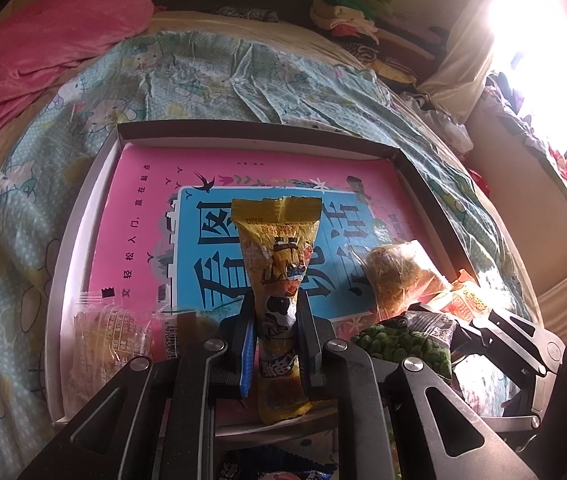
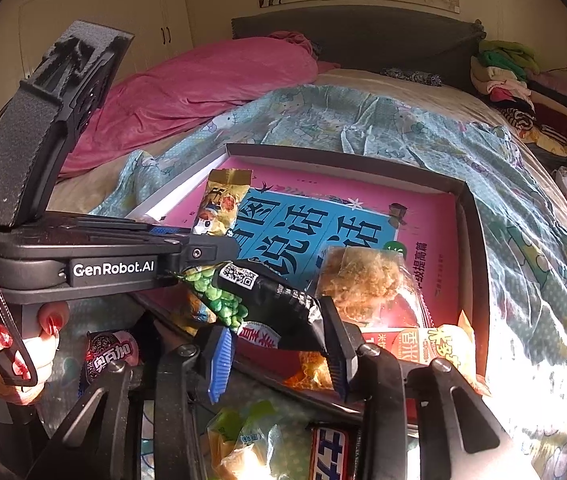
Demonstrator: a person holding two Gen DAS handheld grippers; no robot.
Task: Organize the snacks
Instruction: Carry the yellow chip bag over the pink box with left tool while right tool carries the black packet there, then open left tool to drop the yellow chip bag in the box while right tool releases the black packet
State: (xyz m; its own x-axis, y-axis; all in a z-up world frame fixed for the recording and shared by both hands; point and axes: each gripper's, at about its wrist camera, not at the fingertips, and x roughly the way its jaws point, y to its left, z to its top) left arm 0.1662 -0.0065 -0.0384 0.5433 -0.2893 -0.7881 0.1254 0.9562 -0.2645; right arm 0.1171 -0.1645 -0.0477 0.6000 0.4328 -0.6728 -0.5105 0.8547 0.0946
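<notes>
Tongs first: the left gripper (image 1: 273, 320) is clamped on a yellow packet (image 1: 277, 256) near its lower half, so the top stands free over the tray (image 1: 243, 130). The right gripper (image 2: 279, 344) pinches a pea bag (image 2: 259, 300) by its black end (peas hanging toward the left tongs). Just beyond it lies a floss bun (image 2: 363, 284), already on the tray's pink book (image 2: 423, 216), likely the sorting spot.

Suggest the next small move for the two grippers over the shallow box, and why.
Probably lower the left gripper and set its tall yellow snack packet on the bare pink book cover inside the shallow white cardboard box. Both grippers are shut on packets above the box; the right gripper holds the black green-pea packet over the side where snacks already lie.
</notes>
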